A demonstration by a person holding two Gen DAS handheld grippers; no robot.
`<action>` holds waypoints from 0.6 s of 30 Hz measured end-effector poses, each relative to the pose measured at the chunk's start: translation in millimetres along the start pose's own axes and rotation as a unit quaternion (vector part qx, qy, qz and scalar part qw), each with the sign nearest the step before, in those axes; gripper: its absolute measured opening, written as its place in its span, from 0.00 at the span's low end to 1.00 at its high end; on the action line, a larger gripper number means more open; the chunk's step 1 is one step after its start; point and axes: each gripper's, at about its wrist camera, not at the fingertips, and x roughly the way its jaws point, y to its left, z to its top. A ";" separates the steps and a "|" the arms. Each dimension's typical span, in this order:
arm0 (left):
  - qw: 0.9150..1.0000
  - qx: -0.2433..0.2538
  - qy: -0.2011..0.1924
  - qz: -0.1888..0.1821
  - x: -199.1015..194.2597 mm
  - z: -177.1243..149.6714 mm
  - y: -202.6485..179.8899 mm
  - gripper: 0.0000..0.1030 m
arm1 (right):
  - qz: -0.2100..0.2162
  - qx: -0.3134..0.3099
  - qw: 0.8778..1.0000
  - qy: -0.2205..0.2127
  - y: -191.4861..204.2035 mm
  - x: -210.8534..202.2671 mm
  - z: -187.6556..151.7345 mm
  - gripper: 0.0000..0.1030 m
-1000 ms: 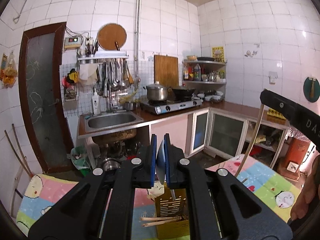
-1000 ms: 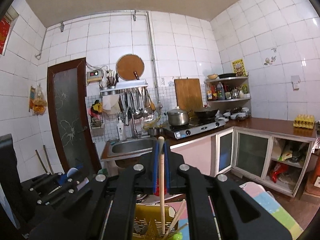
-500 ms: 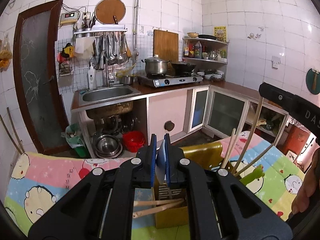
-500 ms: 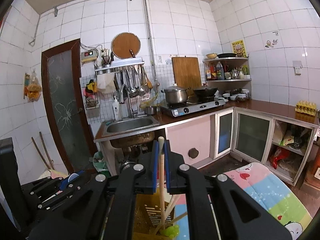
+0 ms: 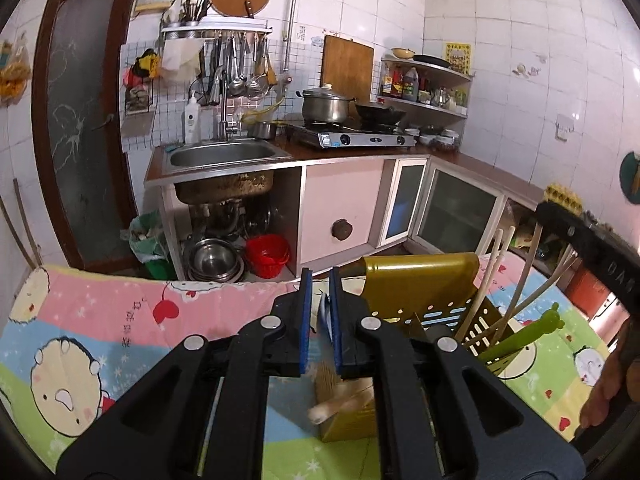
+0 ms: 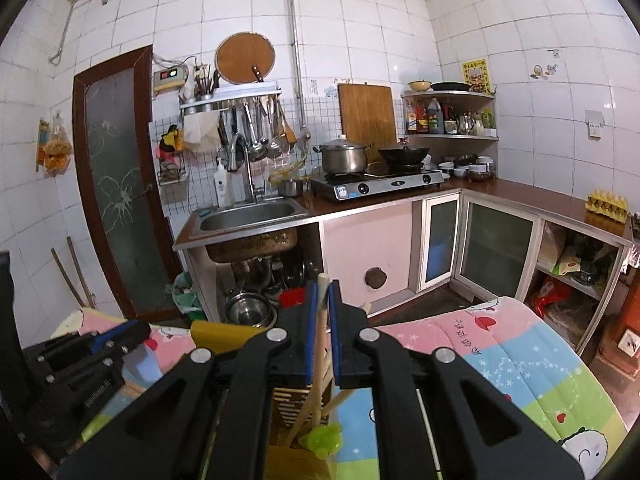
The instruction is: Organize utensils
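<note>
From the left wrist, the view has dropped since a second ago: the ceiling is gone and the cartoon-print cloth (image 5: pixel 132 316) on the surface fills the lower half. The left gripper (image 5: pixel 319 316) has just been opening a little; a thin pale blue utensil (image 5: pixel 325 314) stands between its blue pads (image 5: pixel 306 312), closer to the right pad, and I cannot tell whether the pads press on it. Directly under the tips sits the yellow holder (image 5: pixel 420 280), much nearer than before, with wooden chopsticks (image 5: pixel 340 398) lying blurred in its front compartment and more chopsticks plus a green utensil (image 5: pixel 532 330) leaning out of the compartment to the right. At the right edge the other gripper's black body carries white letters reading "DAS", cut off, and a hand (image 5: pixel 612 384) grips it below. From the right wrist, the room has likewise slid upward and the holder (image 6: pixel 220 334) has come closer beneath. The right gripper (image 6: pixel 322 320) is clenched on a chopstick (image 6: pixel 320 336), held upright, its top poking above the tips and its lower end down inside the holder. The green utensil (image 6: pixel 322 438) shows at the bottom. The left gripper (image 6: pixel 104 344) lies at lower left, tilted, its side lettering too blurred to read.
</note>
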 end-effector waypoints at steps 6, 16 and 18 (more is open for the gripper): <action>0.998 0.001 -0.052 0.026 -46.9 3.7 -0.6 0.71 | -0.011 0.012 1.000 -0.012 -8.5 -26.7 6.9 0.53; 0.992 -0.007 -0.111 0.052 -144.5 -12.0 2.4 0.95 | -0.029 0.003 0.999 -0.037 -17.1 -118.4 -0.1 0.80; 0.992 -0.007 -0.115 0.054 -156.8 -21.5 3.1 0.95 | -0.025 -0.002 0.999 -0.043 -15.1 -140.4 -15.2 0.84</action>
